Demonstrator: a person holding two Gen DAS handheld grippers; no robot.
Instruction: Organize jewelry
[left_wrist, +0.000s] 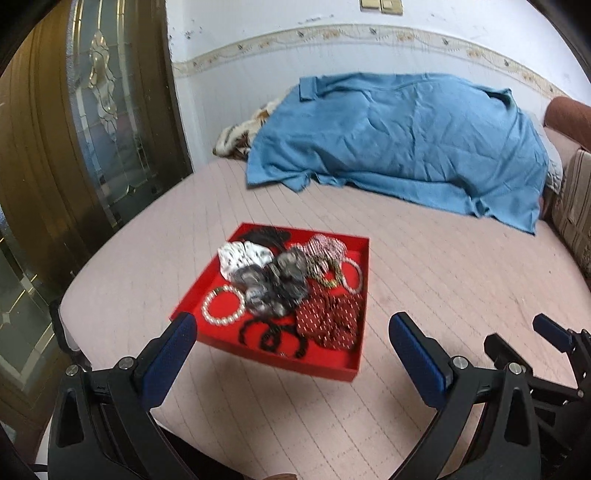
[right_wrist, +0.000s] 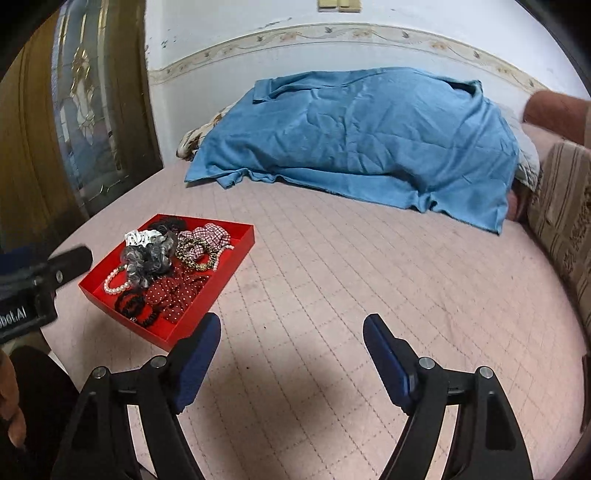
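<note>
A red tray (left_wrist: 334, 369) lies on the pink bed and also shows in the right wrist view (right_wrist: 243, 236). It holds a pearl bracelet (left_wrist: 222, 305), a grey scrunchie (left_wrist: 275, 286), a red dotted scrunchie (left_wrist: 328, 321), a white patterned scrunchie (left_wrist: 242, 256), black bands (left_wrist: 273, 338) and several more pieces. My left gripper (left_wrist: 291, 332) is open and empty, hovering just in front of the tray. My right gripper (right_wrist: 291, 330) is open and empty over bare bedding, to the right of the tray.
A blue cloth (left_wrist: 406, 144) covers a heap at the back of the bed (right_wrist: 369, 277). A wooden door with glass (left_wrist: 92, 110) stands at left. Striped cushions (right_wrist: 561, 206) lie along the right edge. The right gripper's body (left_wrist: 546, 332) shows beside my left one.
</note>
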